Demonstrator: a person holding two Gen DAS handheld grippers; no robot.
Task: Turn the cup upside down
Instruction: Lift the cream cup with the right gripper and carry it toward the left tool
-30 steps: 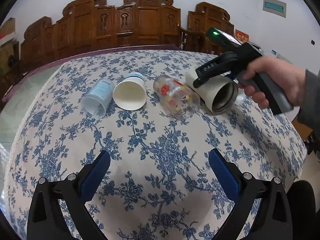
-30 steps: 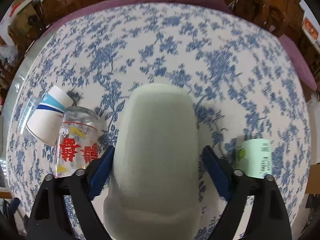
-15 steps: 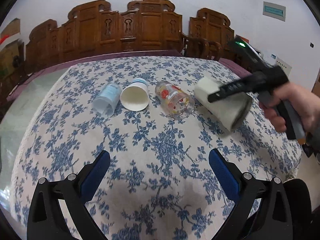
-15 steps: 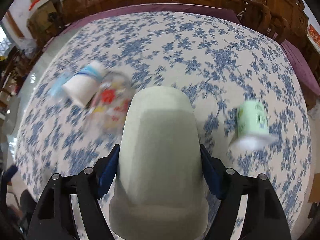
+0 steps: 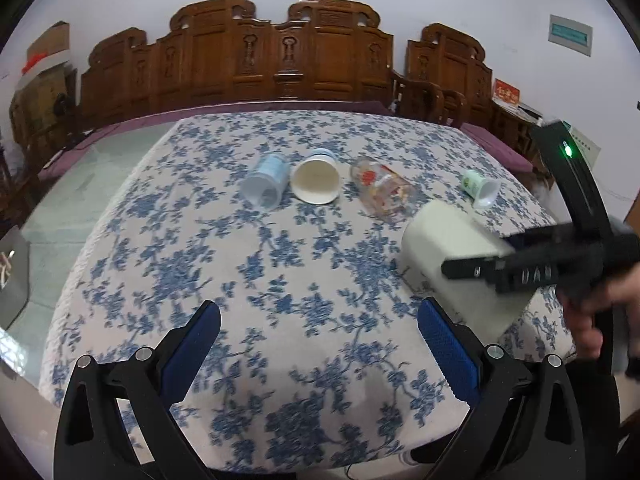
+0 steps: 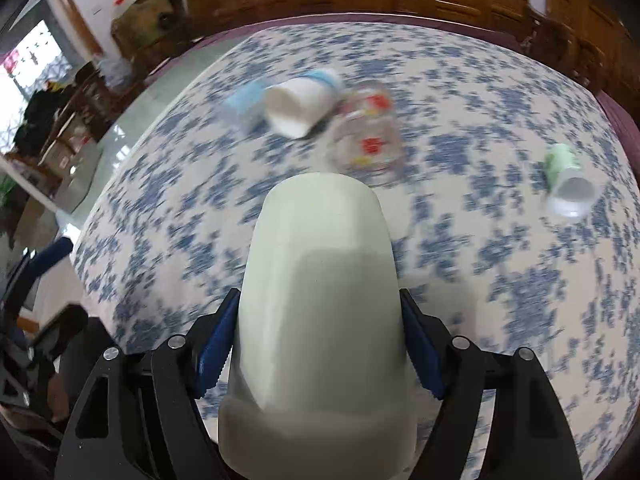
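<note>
Two blue pads of our right gripper [image 6: 318, 348] clamp the cream cup [image 6: 320, 304] — it hangs tilted above the near right part of the flowered tablecloth [image 5: 280, 280], closed base pointing away from us. Our left gripper [image 5: 318, 346] gapes wide, holding nothing. Four other cups lie on their sides beyond — among them a glass cup [image 5: 382, 192].

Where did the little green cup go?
The little green cup lies on its side near the table's far right edge, in both wrist views. It is right of the glass with red print, well apart from it, beyond the big white cup the right gripper holds.
</note>
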